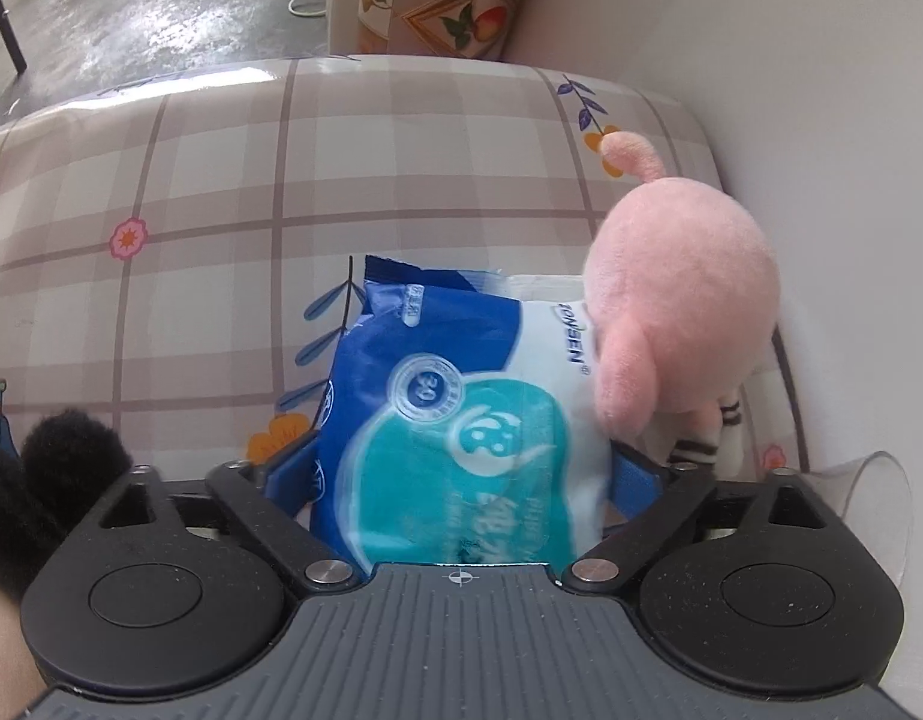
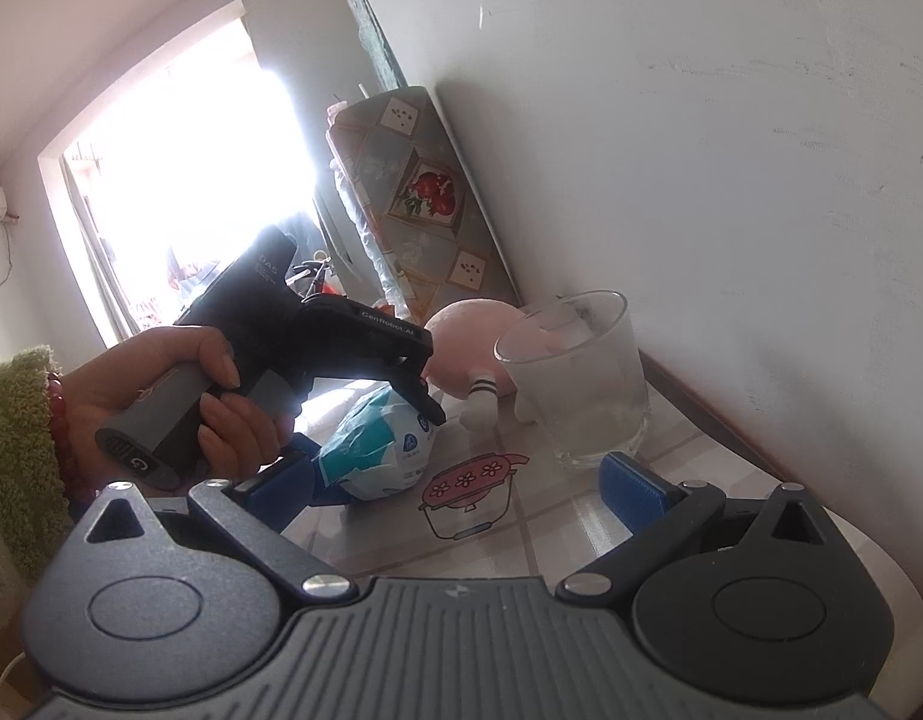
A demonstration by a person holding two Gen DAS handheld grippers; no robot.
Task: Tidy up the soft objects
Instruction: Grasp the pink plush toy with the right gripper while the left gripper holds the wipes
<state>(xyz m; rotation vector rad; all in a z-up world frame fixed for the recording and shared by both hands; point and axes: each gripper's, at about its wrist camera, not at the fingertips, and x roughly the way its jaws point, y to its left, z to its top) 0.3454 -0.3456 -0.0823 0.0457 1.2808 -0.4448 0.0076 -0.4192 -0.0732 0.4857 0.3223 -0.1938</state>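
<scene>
Blue, teal and white wipes pack (image 1: 461, 396) lying on the desk (image 1: 221, 180), near the white wall (image 1: 791, 90) and close to the desk's near end; wrapper crumpled and bulging in the right wrist view. Caught between the blue pads of the left tongs (image 1: 461, 468), one pad against each long side, so clenched on the pack; tongs pointing steeply down at it.

Just right of the pack, touching its edge: pink plush toy (image 1: 683, 300), round head up, a pink limb hanging over the pack's white corner, striped white legs beside the right-hand pad (whether legs and pad touch, cannot tell). Beyond the toy, right by the wall, a clear drinking glass (image 2: 581, 378), upright, cloudy inside.

Under everything, a glossy checked cloth with small flowers and a printed pink pot. At the left edge of the left wrist view, a black fluffy thing (image 1: 65, 456), apart from the pack; too little showing to name it.

Right tongs (image 2: 455, 480) hanging low over the desk's near end, spread wide, nothing between the pads, pointing towards pack and glass. Left of them, a hand (image 2: 221, 396) wrapped round the grey handle of the left tongs; red bead bracelet (image 2: 62, 420) and green fleecy sleeve (image 2: 17, 450) at the wrist.
</scene>
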